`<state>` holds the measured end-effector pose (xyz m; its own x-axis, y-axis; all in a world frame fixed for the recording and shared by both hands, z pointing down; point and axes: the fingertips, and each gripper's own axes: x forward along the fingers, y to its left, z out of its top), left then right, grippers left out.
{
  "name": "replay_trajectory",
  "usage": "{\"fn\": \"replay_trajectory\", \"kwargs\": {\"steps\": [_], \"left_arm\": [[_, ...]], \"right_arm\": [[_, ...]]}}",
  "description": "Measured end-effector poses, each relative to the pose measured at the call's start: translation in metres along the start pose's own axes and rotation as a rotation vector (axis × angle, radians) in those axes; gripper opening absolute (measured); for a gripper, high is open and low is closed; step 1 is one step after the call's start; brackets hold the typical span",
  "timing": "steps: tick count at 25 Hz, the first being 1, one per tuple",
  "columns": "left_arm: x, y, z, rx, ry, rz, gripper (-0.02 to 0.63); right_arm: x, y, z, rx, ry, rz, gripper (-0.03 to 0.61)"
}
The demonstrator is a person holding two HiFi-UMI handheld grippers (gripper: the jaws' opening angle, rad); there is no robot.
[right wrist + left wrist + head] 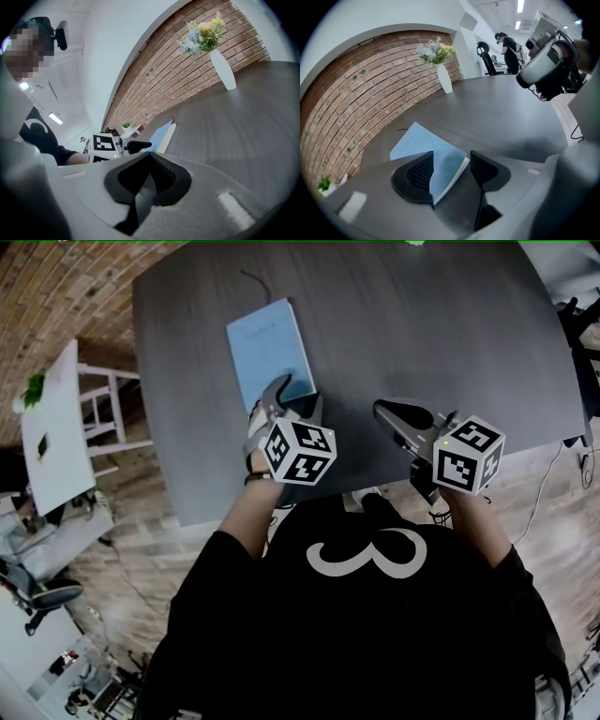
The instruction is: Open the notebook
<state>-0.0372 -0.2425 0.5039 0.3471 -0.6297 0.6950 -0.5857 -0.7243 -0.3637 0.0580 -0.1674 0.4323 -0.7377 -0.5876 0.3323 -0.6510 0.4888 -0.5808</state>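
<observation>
Left gripper (451, 158) fingers being held spread astride notebook (269, 345) corner; right gripper (149, 157) fingers pressed together. Risk: all pages being pinched, notebook dragged along surface (431, 324).

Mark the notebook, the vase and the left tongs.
notebook (270, 351): head view, middle of its blue cover.
vase (445, 79): left gripper view, middle of its white body.
left tongs (451, 157): left gripper view, midway between the open tips.
</observation>
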Motion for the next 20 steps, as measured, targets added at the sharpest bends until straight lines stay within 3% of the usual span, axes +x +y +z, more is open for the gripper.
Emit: {"fn": "replay_trajectory", "kwargs": {"steps": [10, 20], "left_arm": [[-0.013, 0.007, 0.003, -0.058, -0.023, 0.043, 0.187], [-0.052, 0.036, 0.014, -0.108, -0.081, 0.185, 0.112]], "right_arm": [[-0.01, 0.003, -0.013, 0.013, 0.001, -0.001, 0.002], [-0.004, 0.013, -0.01, -0.015, 0.007, 0.04, 0.002]]}}
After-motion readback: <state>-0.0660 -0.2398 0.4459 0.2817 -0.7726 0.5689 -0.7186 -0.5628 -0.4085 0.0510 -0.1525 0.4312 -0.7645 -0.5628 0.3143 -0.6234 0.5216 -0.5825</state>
